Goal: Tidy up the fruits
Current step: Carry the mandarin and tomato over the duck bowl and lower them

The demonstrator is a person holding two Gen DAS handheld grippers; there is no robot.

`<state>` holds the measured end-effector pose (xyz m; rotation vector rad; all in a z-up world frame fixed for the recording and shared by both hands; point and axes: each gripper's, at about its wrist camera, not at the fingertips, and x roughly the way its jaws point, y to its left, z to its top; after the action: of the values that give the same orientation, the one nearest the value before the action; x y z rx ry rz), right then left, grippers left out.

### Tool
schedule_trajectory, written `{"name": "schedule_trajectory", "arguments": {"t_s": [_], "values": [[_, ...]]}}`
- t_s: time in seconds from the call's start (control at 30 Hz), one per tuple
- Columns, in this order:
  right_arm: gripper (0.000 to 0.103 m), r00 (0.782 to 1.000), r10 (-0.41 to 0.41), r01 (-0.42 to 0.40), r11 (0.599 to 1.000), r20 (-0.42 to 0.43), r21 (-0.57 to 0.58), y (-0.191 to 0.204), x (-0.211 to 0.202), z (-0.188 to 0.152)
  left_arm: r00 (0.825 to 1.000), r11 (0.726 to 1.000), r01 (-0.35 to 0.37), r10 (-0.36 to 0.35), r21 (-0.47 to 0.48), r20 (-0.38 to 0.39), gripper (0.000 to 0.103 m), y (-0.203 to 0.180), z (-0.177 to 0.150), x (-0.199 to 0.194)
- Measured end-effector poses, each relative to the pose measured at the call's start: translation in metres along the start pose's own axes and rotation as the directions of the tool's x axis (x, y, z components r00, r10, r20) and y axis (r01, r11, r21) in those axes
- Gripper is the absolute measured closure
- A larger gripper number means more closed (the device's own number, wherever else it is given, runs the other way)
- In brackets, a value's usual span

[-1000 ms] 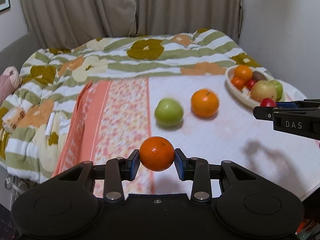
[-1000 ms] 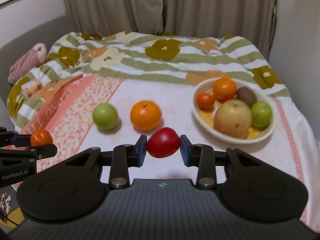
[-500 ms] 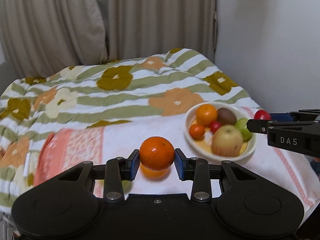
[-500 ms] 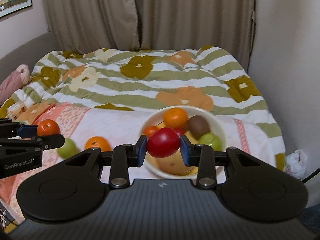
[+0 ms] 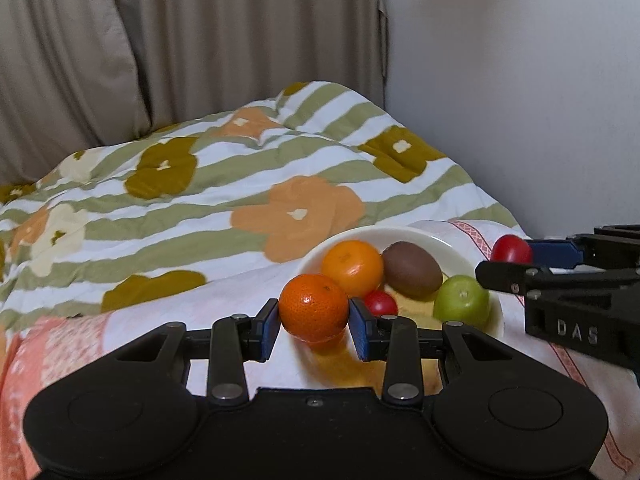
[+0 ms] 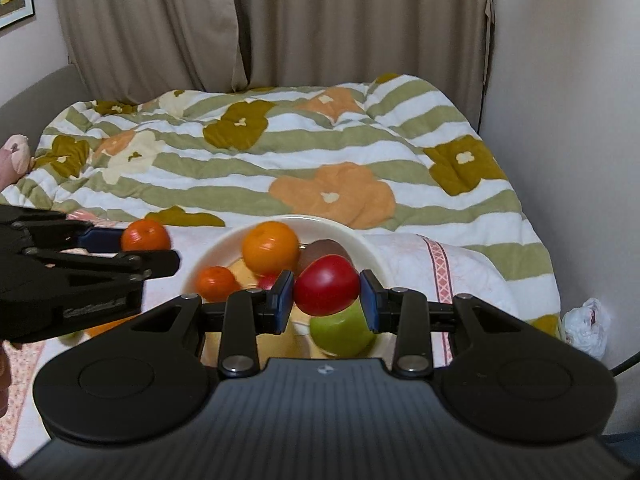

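The mandarin (image 5: 313, 307) sits clamped between the blue pads of the left tongs (image 5: 314, 322), held in the air just over the near left rim of the bowl (image 5: 424, 236). In the right wrist view the same mandarin (image 6: 145, 235) shows at the tip of the left tongs (image 6: 136, 246), beside the bowl's (image 6: 216, 248) left edge.

The red fruit (image 6: 327, 290) is gripped by the right tongs (image 6: 326, 300), both pads pressing its sides, and it hangs above the middle of the bowl. From the left wrist view the red fruit (image 5: 511, 249) peeks out at the end of the right tongs (image 5: 516, 260), over the bowl's right rim.

Inside the white bowl lie an orange (image 5: 352, 267), a brown kiwi (image 5: 413, 269), a green apple (image 5: 461, 299) and a small red fruit (image 5: 380, 303). The right wrist view also shows a small mandarin (image 6: 216, 283) at the bowl's left side, below the orange (image 6: 271, 247); the kiwi (image 6: 320, 249) and the green apple (image 6: 340, 330) are partly hidden behind the held red fruit. A pale yellowish fruit lies under them, mostly hidden.

The bowl rests on a white and pink cloth (image 5: 224, 300) spread over the bed. Behind it lies a quilt (image 6: 280, 160) with green stripes and orange and olive flowers. Beige curtains (image 6: 280, 20) hang behind the bed, with a plain wall (image 5: 520, 80) to the right.
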<state>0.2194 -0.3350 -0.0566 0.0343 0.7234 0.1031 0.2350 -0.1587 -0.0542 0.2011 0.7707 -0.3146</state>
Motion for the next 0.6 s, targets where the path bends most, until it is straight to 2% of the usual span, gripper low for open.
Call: {"name": "schedule_trajectory", "arguments": {"t_s": [0.23, 0.47, 0.5, 0.53, 0.57, 0.6], "values": [[0.053, 1.0, 0.005, -0.005, 1.0, -0.027, 0.015, -0.017, 0.026, -0.002, 0.998, 0.999, 0.021, -0.019, 0.031, -0.052, 0.063, -0.018, 0.007, 0.043], [0.053, 0.999, 0.01, -0.009, 1.0, -0.034, 0.026, -0.024, 0.037, -0.003, 0.995, 0.999, 0.014, -0.01, 0.037, -0.1, 0.062, -0.024, 0.006, 0.06], [0.053, 0.999, 0.01, -0.009, 1.0, -0.035, 0.028, -0.024, 0.038, -0.003, 0.995, 0.999, 0.014, -0.011, 0.032, -0.102, 0.059, -0.024, 0.006, 0.06], [0.053, 0.999, 0.009, -0.008, 1.0, -0.034, 0.028, -0.025, 0.038, -0.002, 0.995, 1.0, 0.015, -0.012, 0.028, -0.099, 0.044, -0.023, 0.006, 0.059], [0.053, 0.999, 0.01, -0.009, 1.0, -0.032, 0.029, -0.025, 0.039, -0.003, 0.996, 1.0, 0.013, -0.01, 0.025, -0.093, 0.037, -0.022, 0.006, 0.057], [0.053, 0.999, 0.011, -0.01, 0.999, -0.032, 0.03, -0.025, 0.039, -0.004, 0.996, 1.0, 0.006, -0.004, 0.025, -0.085, 0.024, -0.022, 0.006, 0.055]]}}
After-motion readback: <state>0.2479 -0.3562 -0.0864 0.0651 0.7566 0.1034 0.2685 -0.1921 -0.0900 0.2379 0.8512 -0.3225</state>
